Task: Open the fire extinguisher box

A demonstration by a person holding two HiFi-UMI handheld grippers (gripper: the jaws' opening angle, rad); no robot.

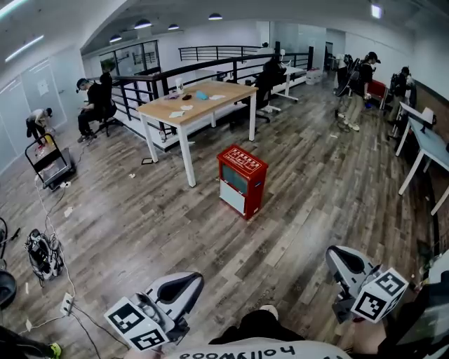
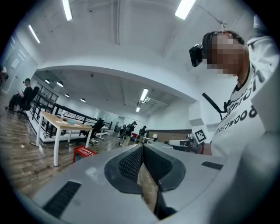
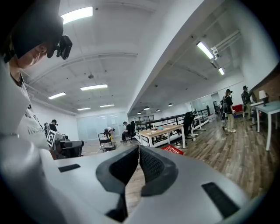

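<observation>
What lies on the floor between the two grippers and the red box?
Only bare wood floor: the head view shows nothing else between the left gripper, the right gripper and the red box.

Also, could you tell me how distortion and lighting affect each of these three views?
Head view: fisheye curves the floor planks, but the red box is sharp and evenly lit. Left gripper view: dark rounded corners, a ceiling strip light blown white, the left gripper looming large. Right gripper view: same dark corners, the right gripper filling the bottom.
</observation>
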